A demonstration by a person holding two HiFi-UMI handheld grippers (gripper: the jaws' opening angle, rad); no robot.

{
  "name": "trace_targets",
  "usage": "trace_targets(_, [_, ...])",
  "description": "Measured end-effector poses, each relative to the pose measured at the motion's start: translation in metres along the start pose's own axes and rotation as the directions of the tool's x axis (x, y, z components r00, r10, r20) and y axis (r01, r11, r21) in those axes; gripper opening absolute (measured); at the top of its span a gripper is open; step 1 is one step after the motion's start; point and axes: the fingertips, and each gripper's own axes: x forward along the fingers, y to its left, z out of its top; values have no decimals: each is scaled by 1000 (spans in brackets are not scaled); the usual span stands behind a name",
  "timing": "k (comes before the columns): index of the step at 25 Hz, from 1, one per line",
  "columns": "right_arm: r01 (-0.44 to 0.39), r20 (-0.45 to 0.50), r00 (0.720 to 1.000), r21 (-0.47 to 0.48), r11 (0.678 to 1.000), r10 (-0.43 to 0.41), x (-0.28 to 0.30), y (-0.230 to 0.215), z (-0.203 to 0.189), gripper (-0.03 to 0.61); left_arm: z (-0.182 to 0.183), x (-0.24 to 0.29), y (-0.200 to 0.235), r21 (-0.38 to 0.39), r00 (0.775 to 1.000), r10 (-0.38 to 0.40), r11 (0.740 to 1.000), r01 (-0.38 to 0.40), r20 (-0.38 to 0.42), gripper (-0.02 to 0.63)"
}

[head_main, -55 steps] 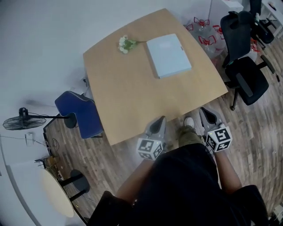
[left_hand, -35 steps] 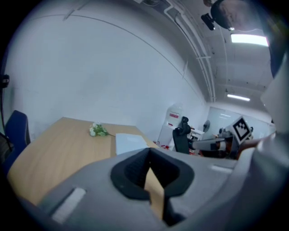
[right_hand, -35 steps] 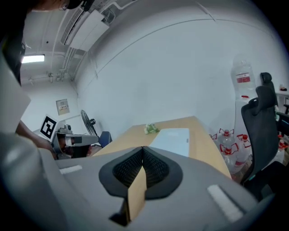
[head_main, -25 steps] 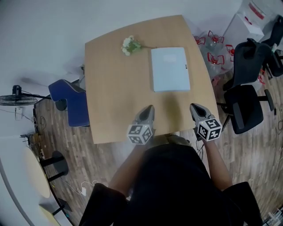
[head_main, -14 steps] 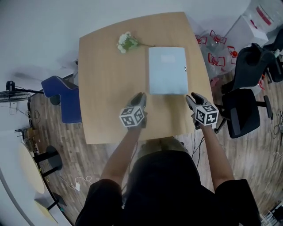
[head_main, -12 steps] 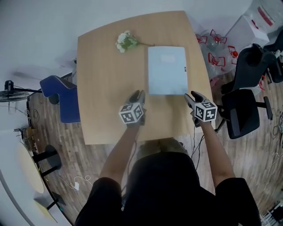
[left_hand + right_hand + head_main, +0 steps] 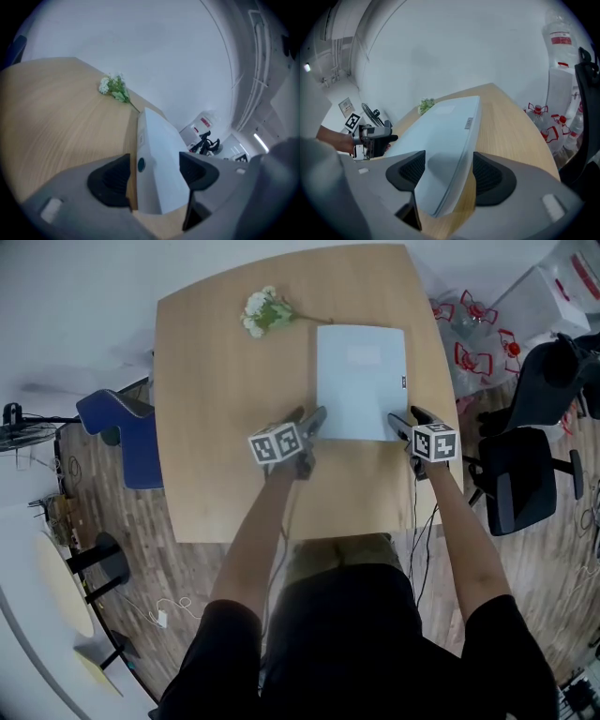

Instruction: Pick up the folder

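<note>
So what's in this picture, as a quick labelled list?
Table: light wood
Folder: pale blue, lying flat on the table
Flowers: small white bunch by folder's far left corner
Left gripper: open, jaws just been opening, folder's near left corner between them
Right gripper: open, jaws just been opening, folder's near right corner between them

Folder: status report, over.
Left gripper and right gripper: jaws just opened, each pair straddling a near corner of the folder, not clamped. Folder flat on the table. Flowers off its far-left corner; nothing in the way.

head view: hi, top-down | gripper views: lo, close | shared: folder (image 7: 361, 381)
</note>
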Motion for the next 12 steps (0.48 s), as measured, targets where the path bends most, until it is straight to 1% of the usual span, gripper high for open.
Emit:
trace_targets(2, [-25, 2, 1000, 29, 999, 25, 11, -2, 7, 311, -2, 11, 9, -56, 1000, 0, 998, -1, -7, 331])
trace_targets(4, [-45, 2, 999, 53, 998, 45, 20, -1, 11, 313, -8, 19, 15, -86, 1000, -4, 996, 1, -31, 334])
trace_targets(7, [-58, -5, 998, 90, 994, 59, 28, -5, 10, 338, -17, 28, 17, -85, 998, -23, 996, 18, -66, 341])
trace_targets(10, [-93, 6, 996, 172, 981, 93, 31, -8, 7, 352, -21, 35, 17, -96, 996, -37, 995, 30, -76, 342])
trace_targets(12, [-109, 13, 994, 192, 975, 108, 33, -9, 4, 357, -21, 38, 17, -99, 995, -50, 994, 41, -84, 340])
